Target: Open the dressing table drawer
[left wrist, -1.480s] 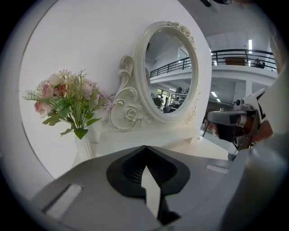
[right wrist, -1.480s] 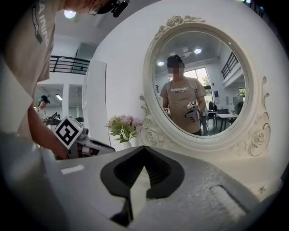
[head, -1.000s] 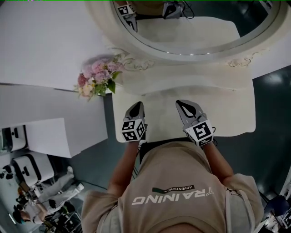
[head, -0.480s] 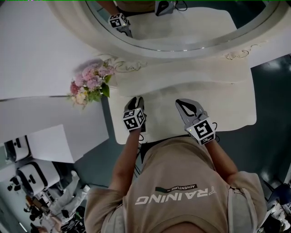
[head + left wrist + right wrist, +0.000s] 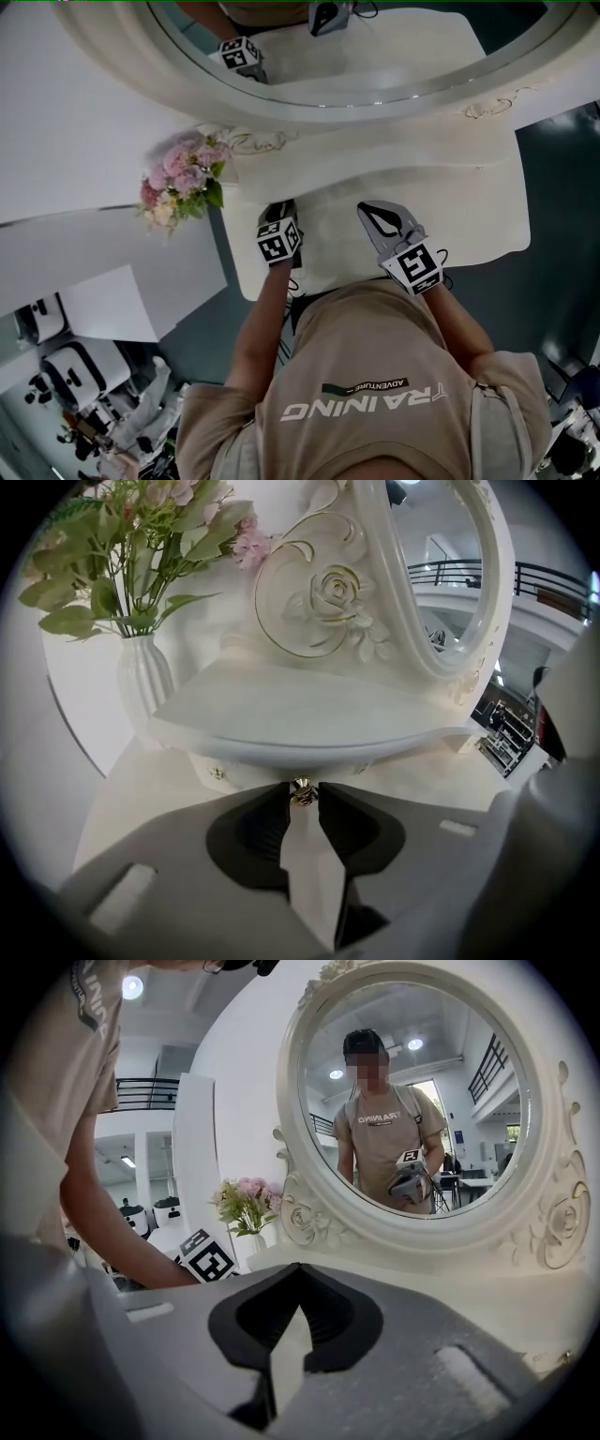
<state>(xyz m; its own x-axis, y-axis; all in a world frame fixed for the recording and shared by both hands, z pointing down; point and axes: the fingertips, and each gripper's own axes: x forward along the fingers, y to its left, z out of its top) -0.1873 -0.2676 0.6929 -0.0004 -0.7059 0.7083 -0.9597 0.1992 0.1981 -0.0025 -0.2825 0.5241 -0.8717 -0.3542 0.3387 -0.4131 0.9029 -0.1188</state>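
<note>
1. Under the front lip of the cream desk (image 5: 469,216), my left hand-held gripper (image 5: 302,804) has a small brass drawer knob (image 5: 302,787) between its jaw tips. The jaws are closing, the gap is narrow, and both tips look to be against the sides of the knob.
2. That knob sits on the drawer front (image 5: 246,772), a pale band tucked beneath the overhanging desk top. From the head view, the drawer is not yet drawn out. The left hand-held gripper angles down over the front edge, left of centre.
3. My right hand-held gripper (image 5: 298,1267) hangs above the desk top, to the right of the left one and well apart from the knob. Its jaw tips meet, with nothing between them.
4. A white ribbed vase (image 5: 143,682) stands to the left of the mirror's base, holding pink flowers (image 5: 178,178) and green leaves.
5. An oval mirror (image 5: 422,1101) rises at the back in a carved frame, with a moulded rose (image 5: 335,591) low on its left side. The glass reflects a person in a beige T-shirt holding a gripper.
6. In the right gripper view I see the left gripper's marker cube (image 5: 211,1258) and a bare forearm (image 5: 103,1232) reaching down towards the desk front.
</note>
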